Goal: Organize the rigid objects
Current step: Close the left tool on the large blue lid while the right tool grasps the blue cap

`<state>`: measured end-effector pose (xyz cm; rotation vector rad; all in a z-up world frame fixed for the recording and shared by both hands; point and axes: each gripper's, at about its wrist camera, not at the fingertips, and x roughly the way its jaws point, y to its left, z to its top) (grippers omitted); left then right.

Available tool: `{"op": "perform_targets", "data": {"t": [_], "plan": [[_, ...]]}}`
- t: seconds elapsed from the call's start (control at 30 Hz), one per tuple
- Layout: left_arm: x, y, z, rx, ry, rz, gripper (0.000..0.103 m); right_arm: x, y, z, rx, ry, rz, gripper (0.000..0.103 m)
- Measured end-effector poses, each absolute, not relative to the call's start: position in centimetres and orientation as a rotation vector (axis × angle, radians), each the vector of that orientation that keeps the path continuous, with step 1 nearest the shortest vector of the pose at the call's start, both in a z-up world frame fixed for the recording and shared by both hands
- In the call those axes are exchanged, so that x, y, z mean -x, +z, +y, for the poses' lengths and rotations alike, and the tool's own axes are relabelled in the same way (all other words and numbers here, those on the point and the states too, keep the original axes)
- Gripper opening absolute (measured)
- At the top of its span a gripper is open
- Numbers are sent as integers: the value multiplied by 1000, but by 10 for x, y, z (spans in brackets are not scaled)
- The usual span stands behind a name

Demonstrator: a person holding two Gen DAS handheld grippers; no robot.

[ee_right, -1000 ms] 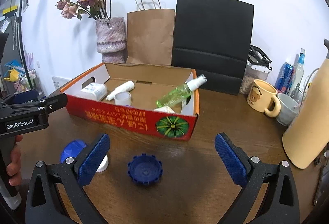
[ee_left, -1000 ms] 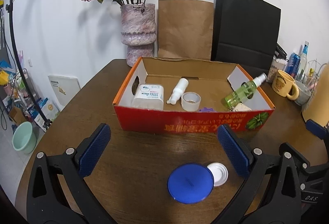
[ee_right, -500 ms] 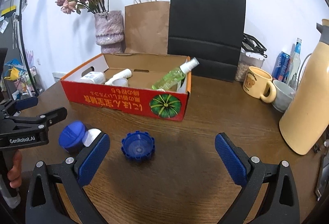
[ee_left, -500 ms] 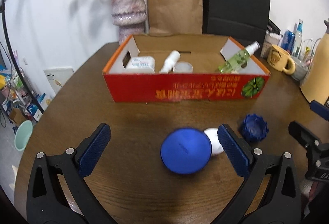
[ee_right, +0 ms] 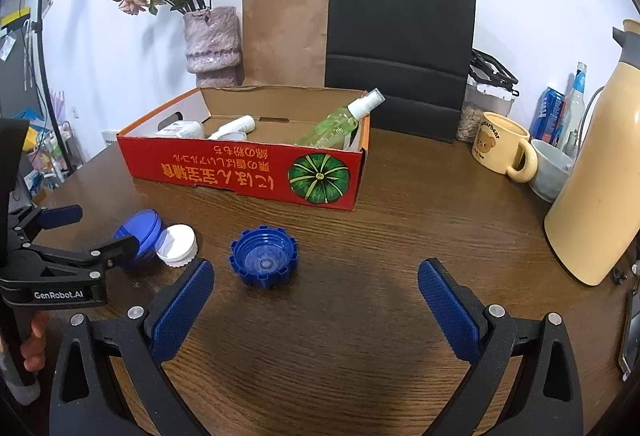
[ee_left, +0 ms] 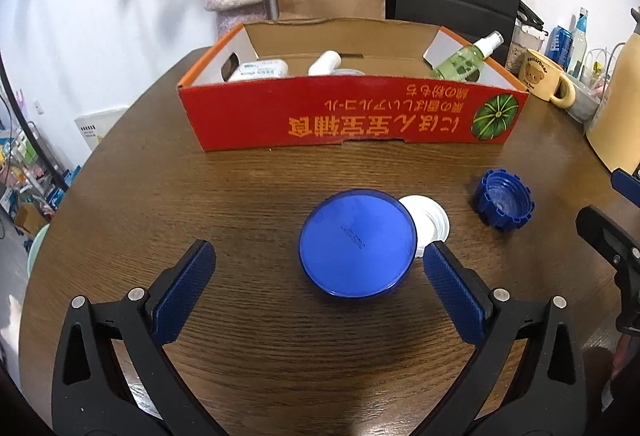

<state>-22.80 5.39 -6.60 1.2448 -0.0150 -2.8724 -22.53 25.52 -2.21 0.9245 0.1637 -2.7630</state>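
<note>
A round blue jar (ee_left: 357,242) sits on the wooden table just ahead of my left gripper (ee_left: 320,292), which is open with its pads on either side and slightly short of it. A white cap (ee_left: 429,222) touches the jar's right side. A blue ridged cap (ee_left: 503,204) lies upside down further right. In the right wrist view that ridged cap (ee_right: 264,256) lies ahead and left of my open right gripper (ee_right: 316,304); the jar (ee_right: 140,230) and white cap (ee_right: 177,240) are at the left. The red cardboard box (ee_left: 352,115) holds a green spray bottle (ee_left: 466,57) and white containers.
A yellow bear mug (ee_right: 502,145), a grey cup (ee_right: 552,167) and a tall cream thermos (ee_right: 600,187) stand at the right. A vase of dried flowers (ee_right: 212,39), a brown paper bag (ee_right: 286,31) and a black bag (ee_right: 400,43) stand behind the box.
My left gripper has dropped and moved in on the blue jar, which now sits near its pads. The right gripper has lowered and drawn nearer the ridged cap.
</note>
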Motion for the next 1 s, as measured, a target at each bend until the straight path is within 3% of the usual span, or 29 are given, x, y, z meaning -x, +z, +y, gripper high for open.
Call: {"op": "perform_targets", "data": {"t": [0.53,0.63,0.77,1.0], "plan": [[243,-79,49,-1352,-2873,109,103,227,-29,252,-938,-2760,159,103],[242,-77,48,-1343,-2897,140,95,227,-30,251,-940,-2759,162,103],[241,-77,46,-1361,-2929,191,66,228,-32,250,-952,-2756,169,103],[237,-71,48,-1332,-2952,174,63,230,-34,248,-967,-2755,179,103]]}}
